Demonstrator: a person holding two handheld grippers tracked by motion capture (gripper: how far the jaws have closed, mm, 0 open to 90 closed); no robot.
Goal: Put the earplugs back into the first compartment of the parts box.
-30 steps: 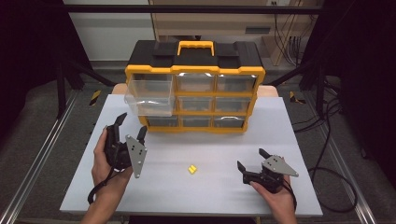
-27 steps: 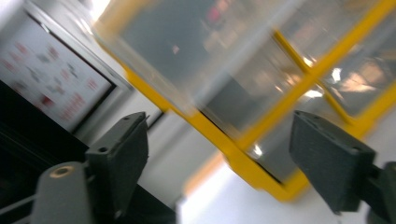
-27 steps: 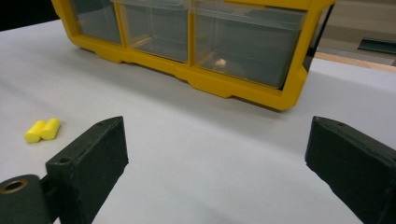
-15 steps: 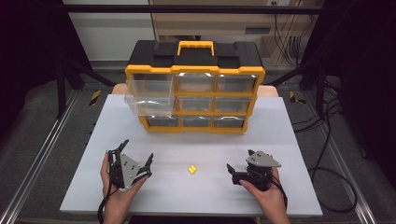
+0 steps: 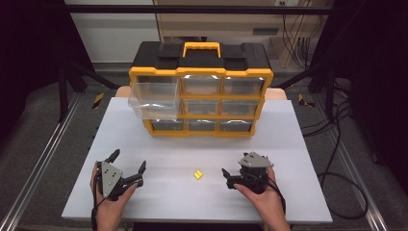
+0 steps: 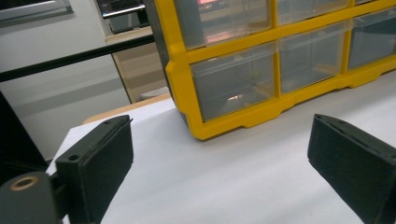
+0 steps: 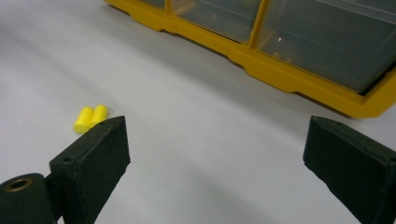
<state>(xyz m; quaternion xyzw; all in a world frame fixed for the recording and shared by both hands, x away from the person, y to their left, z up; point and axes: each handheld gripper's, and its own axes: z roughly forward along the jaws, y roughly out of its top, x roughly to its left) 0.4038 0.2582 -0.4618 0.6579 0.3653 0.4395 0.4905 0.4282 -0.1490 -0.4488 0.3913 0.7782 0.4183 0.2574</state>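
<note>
While both hands sit low over the white table (image 5: 288,130), the left hand-held gripper (image 5: 129,168) has its jaws spread wide, just been opening, nothing between them. Right hand-held gripper (image 5: 225,177) also gapes empty, jaws pointing toward the small yellow piece (image 5: 197,174) lying on the table between the two, nearer the right. Yellow-black drawer organizer (image 5: 199,91) stands behind, its upper-left clear drawer (image 5: 153,98) pulled out.

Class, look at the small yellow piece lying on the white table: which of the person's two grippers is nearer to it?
Right. The right gripper sits just to the right of the yellow piece, jaws open toward it. The left gripper is farther off to its left, also open and empty.
</note>
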